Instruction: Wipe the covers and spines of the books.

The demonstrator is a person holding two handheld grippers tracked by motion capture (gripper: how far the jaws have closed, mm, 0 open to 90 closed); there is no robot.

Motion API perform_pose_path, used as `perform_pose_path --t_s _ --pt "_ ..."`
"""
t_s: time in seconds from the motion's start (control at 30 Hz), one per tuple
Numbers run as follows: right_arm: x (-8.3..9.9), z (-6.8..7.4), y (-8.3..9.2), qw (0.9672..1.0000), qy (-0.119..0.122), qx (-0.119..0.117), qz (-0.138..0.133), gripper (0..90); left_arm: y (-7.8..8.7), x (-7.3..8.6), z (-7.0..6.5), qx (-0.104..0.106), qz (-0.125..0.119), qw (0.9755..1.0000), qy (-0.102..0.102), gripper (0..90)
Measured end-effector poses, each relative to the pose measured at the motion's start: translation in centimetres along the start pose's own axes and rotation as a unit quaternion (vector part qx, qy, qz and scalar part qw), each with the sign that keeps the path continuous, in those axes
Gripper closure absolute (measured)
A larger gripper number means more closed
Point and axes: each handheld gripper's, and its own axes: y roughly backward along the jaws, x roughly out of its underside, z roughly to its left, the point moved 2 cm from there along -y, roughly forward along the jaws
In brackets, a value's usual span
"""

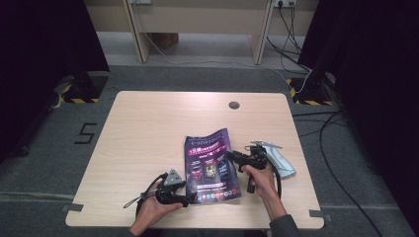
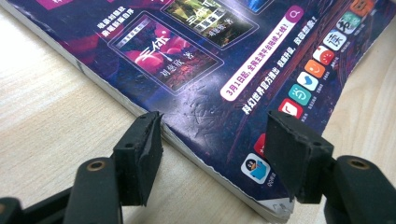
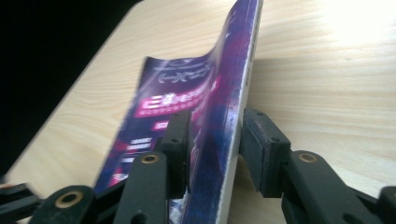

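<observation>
A purple magazine [image 1: 211, 165] lies on the wooden table [image 1: 148, 128], near the front edge, with its cover up. My left gripper [image 1: 190, 200] is at its near left corner. In the left gripper view the jaws [image 2: 212, 126] stand apart across the magazine's [image 2: 210, 70] edge, one over the table and one over the cover, neither pressing. My right gripper [image 1: 232, 157] is at the magazine's right edge. In the right gripper view its jaws [image 3: 215, 119] close on the magazine [image 3: 219, 116], one pad on the cover and one against the white page edge.
A pale grey object with a metal part [image 1: 279, 158] lies just right of my right hand. A round cable hole [image 1: 234, 105] sits at the back of the table. Cables [image 1: 326, 133] trail over the floor at the right. A desk frame [image 1: 197, 24] stands beyond.
</observation>
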Motion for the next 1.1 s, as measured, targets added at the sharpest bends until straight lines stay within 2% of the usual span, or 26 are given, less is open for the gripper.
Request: perform_pose_path --t_s 0.07,0.17,0.2,0.43,0.47,0.5,0.53,0.57,0.67,0.7,0.73,0.77,0.8,0.83,0.87,0.9,0.93,0.97,1.0,1.03,1.07,1.1 --pt "-0.2 0.2 0.2 0.9998 -0.002 -0.018 0.011 65.5 0.0 0.0 0.0 0.0 -0.001 1.0 -0.002 36.5" --pt "-0.5 0.4 0.2 0.9996 0.014 -0.011 0.024 66.3 0.0 0.1 0.0 -0.002 -0.001 1.0 -0.003 36.5" --pt "-0.7 0.4 0.1 0.9994 0.006 -0.019 0.03 65.8 0.0 0.1 0.0 -0.002 -0.002 1.0 -0.003 36.6" --pt "-1.1 0.7 -0.3 0.9984 0.006 -0.025 0.051 65.3 0.1 0.1 0.0 -0.001 -0.001 1.0 -0.001 37.1" --pt "-0.6 1.5 -1.2 0.9954 0.009 -0.046 0.084 67.3 0.1 0.1 0.1 0.001 0.0 1.0 0.0 37.0" --pt "-0.6 1.5 -1.2 0.9954 0.009 -0.046 0.084 67.3 0.1 0.1 0.1 0.0 0.001 1.0 0.001 37.0" --pt "-0.6 1.8 -1.4 0.9959 0.021 -0.041 0.078 70.0 0.2 0.1 0.1 -0.001 0.002 1.0 0.002 37.0" --pt "-0.9 2.3 -1.6 0.995 0.043 -0.04 0.081 71.3 0.2 0.1 0.1 -0.002 0.001 1.0 0.003 37.0" --pt "-1.5 3.1 -1.5 0.9906 0.091 -0.021 0.1 71.5 0.2 0.1 0.1 -0.003 0.002 1.0 0.006 36.9" --pt "-1.5 3.1 -1.5 0.9906 0.091 -0.021 0.1 71.5 0.2 0.1 0.1 -0.003 0.002 1.0 0.006 36.8" --pt "-1.8 3.6 -1.3 0.9885 0.108 -0.014 0.105 72.2 0.2 0.0 0.1 -0.005 0.002 0.9999 0.009 36.6" --pt "-1.8 3.6 -1.3 0.9885 0.108 -0.014 0.105 72.2 0.2 0.0 0.1 -0.005 0.002 0.9999 0.009 36.4" --pt "-2.3 4.0 -1.3 0.9861 0.126 -0.006 0.108 74.1 0.2 0.0 0.3 0.0 0.0 0.9999 0.015 35.9" --pt "-2.3 4.0 -1.3 0.9861 0.126 -0.006 0.108 74.1 0.2 0.0 0.3 0.0 0.0 0.9999 0.015 35.5" --pt "-3.1 4.5 -1.3 0.9841 0.14 -0.005 0.109 75.9 0.4 0.0 0.8 0.0 0.001 0.9997 0.024 34.9" --pt "-3.1 4.5 -1.3 0.9841 0.14 -0.005 0.109 75.9 0.4 0.0 0.8 0.0 0.001 0.9997 0.024 34.0" --pt "-3.9 5.3 -1.3 0.9792 0.161 0.002 0.123 78.2 0.8 0.1 1.4 -0.005 -0.003 0.9995 0.03 33.8" --pt "-3.9 5.3 -1.3 0.9792 0.161 0.002 0.123 78.2 0.8 0.1 1.4 -0.005 -0.003 0.9995 0.03 33.6" --pt "-4.7 6.2 -1.5 0.9727 0.186 0.013 0.138 80.6 1.4 0.1 2.0 -0.009 -0.01 0.9991 0.041 33.3" --pt "-4.7 6.2 -1.5 0.9727 0.186 0.013 0.138 80.6 1.4 0.1 2.0 -0.009 -0.01 0.9991 0.041 32.7" --pt "-5.6 7.0 -1.7 0.9677 0.204 0.022 0.147 82.1 2.1 0.3 2.7 -0.021 -0.009 0.9988 0.044 32.6" --pt "-5.6 7.0 -1.7 0.9677 0.204 0.022 0.147 82.1 2.1 0.3 2.7 -0.021 -0.009 0.9988 0.044 32.5"
